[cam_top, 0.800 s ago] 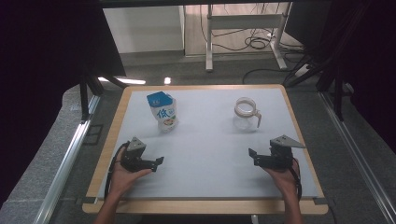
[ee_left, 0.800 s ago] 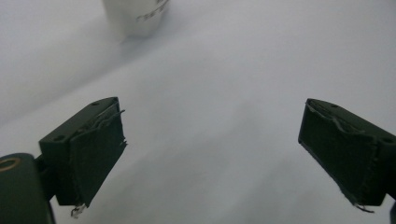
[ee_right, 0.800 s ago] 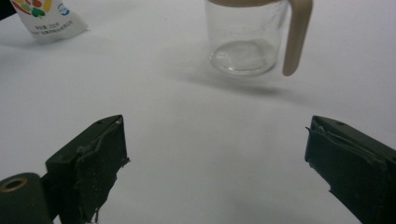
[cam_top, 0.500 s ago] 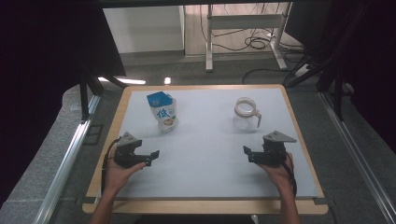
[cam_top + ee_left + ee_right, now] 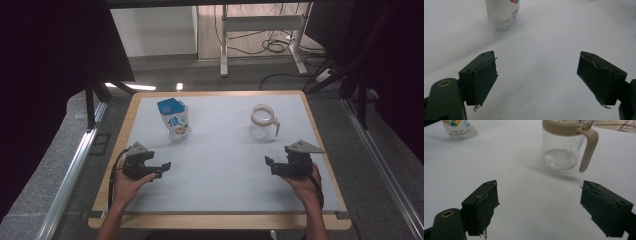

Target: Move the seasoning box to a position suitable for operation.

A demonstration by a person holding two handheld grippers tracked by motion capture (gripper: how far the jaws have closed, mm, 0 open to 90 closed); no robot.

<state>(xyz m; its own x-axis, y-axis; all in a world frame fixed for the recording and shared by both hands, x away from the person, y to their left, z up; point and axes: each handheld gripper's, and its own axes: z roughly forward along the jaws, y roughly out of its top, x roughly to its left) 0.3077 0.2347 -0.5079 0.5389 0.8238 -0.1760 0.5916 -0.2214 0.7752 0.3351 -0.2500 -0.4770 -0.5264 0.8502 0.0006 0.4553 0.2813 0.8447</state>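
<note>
Item 1: left claw (image 5: 159, 169). I have it low over the near left part of the table (image 5: 220, 150), held in the person's left hand (image 5: 127, 181). Its jaws stand wide apart with nothing between them; in the left gripper view the bare white surface shows between the two black pads (image 5: 484, 80).

Item 2: right claw (image 5: 272, 165). I have it over the near right part of the table, in the person's right hand (image 5: 302, 184), grey three-cornered plate on top. Jaws spread wide, empty; the right gripper view shows plain table between the pads (image 5: 484, 207).

Item 3: milk carton (image 5: 174, 120). White with a blue top and blue print, standing upright on the far left half of the table, beyond the left claw and well apart from it. Its lower part appears at the top of the left gripper view (image 5: 502, 13).

Item 4: glass jug (image 5: 262, 122). Clear, with a beige rim and handle, upright on the far right half, beyond the right claw and apart from it. In the right gripper view (image 5: 564, 147) it looks empty, handle at picture right.

Item 5: carton and jug stand well apart from each other.
</note>
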